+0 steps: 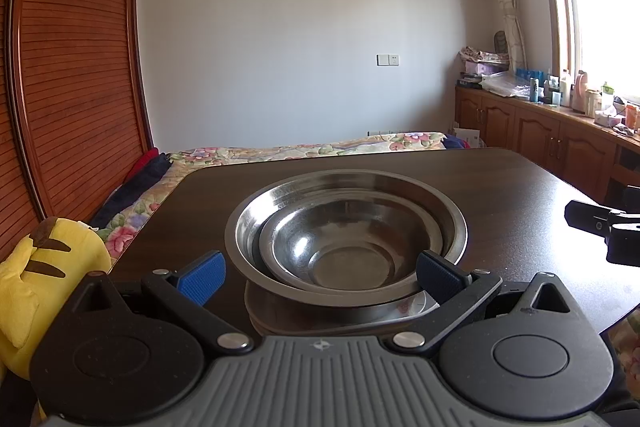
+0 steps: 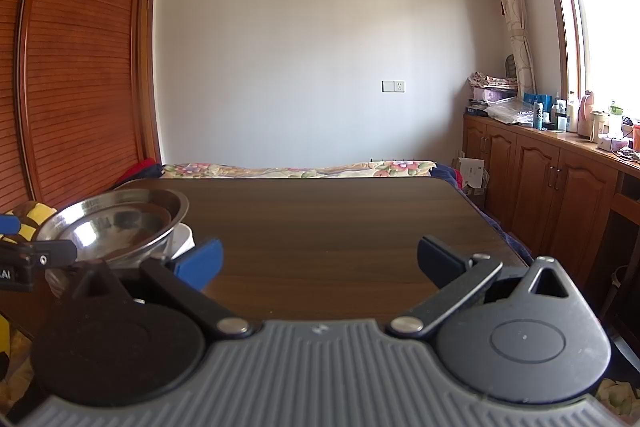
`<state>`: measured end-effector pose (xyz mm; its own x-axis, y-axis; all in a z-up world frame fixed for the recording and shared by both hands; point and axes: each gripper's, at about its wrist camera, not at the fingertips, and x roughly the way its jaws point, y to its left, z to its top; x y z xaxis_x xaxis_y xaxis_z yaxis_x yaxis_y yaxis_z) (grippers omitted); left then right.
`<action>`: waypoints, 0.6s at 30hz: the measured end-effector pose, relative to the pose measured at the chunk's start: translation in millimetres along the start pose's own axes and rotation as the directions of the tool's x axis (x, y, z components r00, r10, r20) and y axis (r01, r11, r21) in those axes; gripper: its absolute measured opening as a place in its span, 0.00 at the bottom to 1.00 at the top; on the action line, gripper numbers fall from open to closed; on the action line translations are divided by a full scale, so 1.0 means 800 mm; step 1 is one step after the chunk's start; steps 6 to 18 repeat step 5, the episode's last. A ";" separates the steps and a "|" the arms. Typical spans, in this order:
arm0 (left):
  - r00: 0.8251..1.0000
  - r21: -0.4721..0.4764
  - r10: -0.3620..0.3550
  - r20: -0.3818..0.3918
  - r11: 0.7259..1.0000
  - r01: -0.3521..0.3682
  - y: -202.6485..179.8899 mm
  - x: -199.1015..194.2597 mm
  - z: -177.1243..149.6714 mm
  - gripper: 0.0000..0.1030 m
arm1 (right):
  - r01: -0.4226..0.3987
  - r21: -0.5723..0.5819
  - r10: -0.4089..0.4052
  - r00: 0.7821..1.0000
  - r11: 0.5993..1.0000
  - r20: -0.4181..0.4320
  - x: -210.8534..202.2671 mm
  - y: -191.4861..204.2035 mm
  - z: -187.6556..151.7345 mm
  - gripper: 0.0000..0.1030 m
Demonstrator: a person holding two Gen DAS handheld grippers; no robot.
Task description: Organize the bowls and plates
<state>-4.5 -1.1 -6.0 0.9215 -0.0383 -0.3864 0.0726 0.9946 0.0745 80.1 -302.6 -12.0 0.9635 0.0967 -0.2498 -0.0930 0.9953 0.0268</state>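
Note:
A large steel bowl (image 1: 448,211) with a smaller steel bowl (image 1: 344,251) nested inside sits on a stack of plates (image 1: 404,309) on the dark wooden table (image 1: 520,195). My left gripper (image 1: 320,277) is open, its blue pads flanking the near rim of the stack without clamping it. In the right wrist view the same bowls (image 2: 120,223) stand at the far left on a white plate (image 2: 186,235). My right gripper (image 2: 320,261) is open over bare tabletop (image 2: 340,219), with nothing between its fingers. Each gripper shows at the edge of the other's view.
A yellow plush toy (image 1: 36,279) sits off the table's left corner. A bed with a floral cover (image 1: 304,147) lies beyond the far edge. Wooden cabinets (image 2: 560,179) with clutter on top line the right wall, and a slatted wardrobe (image 2: 80,67) stands left.

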 end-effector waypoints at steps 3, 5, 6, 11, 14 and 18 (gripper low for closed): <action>1.000 -0.001 0.001 -0.001 1.000 -0.001 0.000 0.000 0.000 1.00 | 0.000 0.000 0.000 1.000 1.000 0.000 0.000 0.000 0.000 1.00; 1.000 0.000 0.000 0.000 1.000 0.000 0.000 0.000 0.000 1.00 | 0.000 0.000 0.000 1.000 1.000 0.000 0.000 0.000 0.000 1.00; 1.000 0.000 0.000 0.000 1.000 0.000 0.000 0.000 0.000 1.00 | 0.000 0.000 0.000 1.000 1.000 0.000 0.000 0.000 0.000 1.00; 1.000 0.000 0.000 0.000 1.000 0.000 0.000 0.000 0.000 1.00 | 0.000 0.000 0.000 1.000 1.000 0.000 0.000 0.000 0.000 1.00; 1.000 0.000 0.000 0.000 1.000 0.000 0.000 0.000 0.000 1.00 | 0.000 0.000 0.000 1.000 1.000 0.000 0.000 0.000 0.000 1.00; 1.000 0.000 0.000 0.000 1.000 0.000 0.000 0.000 0.000 1.00 | 0.000 0.000 0.000 1.000 1.000 0.000 0.000 0.000 0.000 1.00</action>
